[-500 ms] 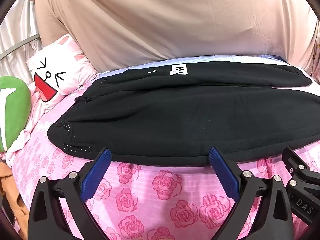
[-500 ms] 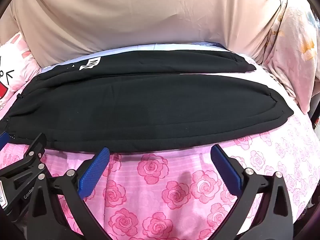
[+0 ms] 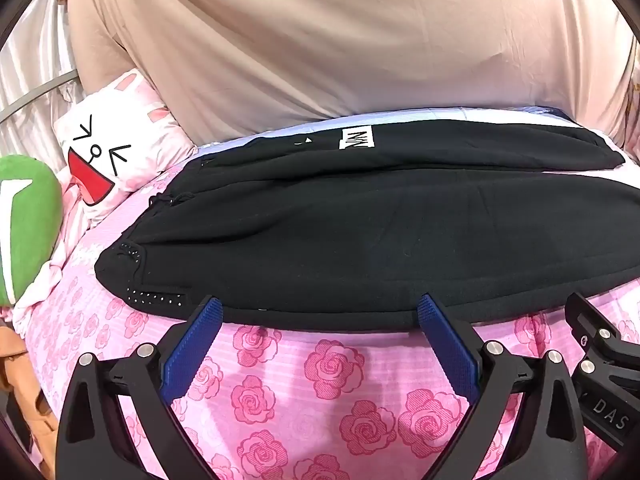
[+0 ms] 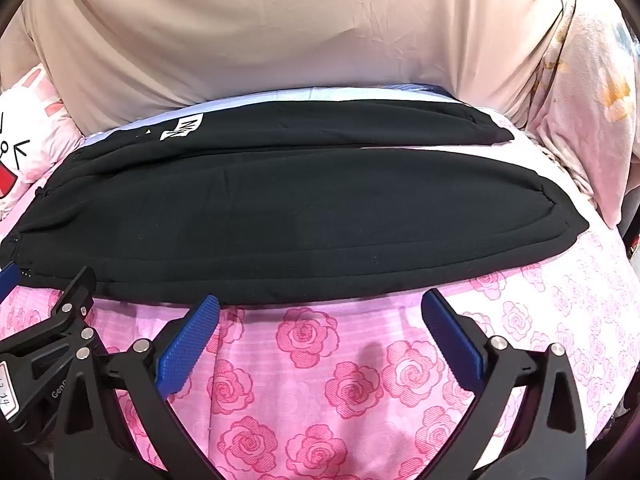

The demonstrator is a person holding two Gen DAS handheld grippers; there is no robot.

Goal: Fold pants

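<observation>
Two tools hover side by side over a bed covered by a pink rose-print sheet (image 3: 332, 392), both tilted down toward its surface. At nine o'clock in the left wrist view sits a green cushion (image 3: 28, 224), and at ten o'clock a white pillow with a cartoon face (image 3: 116, 152) leans against a beige draped cloth (image 3: 340, 40) that fills the twelve o'clock area. Black pants (image 3: 360, 240) lie flat across the middle of the bed, the two legs stretched from left to right, the waistband end at about nine o'clock and a white label (image 3: 357, 138) on the far leg. The left tool (image 3: 318, 310) stands wide with nothing between its blue pads (image 3: 192, 348), its tips just at the near edge of the pants. To its right, the right tool (image 4: 320, 300) is also spread wide and empty, its tips at the same near edge. A pale floral fabric (image 4: 592, 92) hangs at two o'clock in the right wrist view.
</observation>
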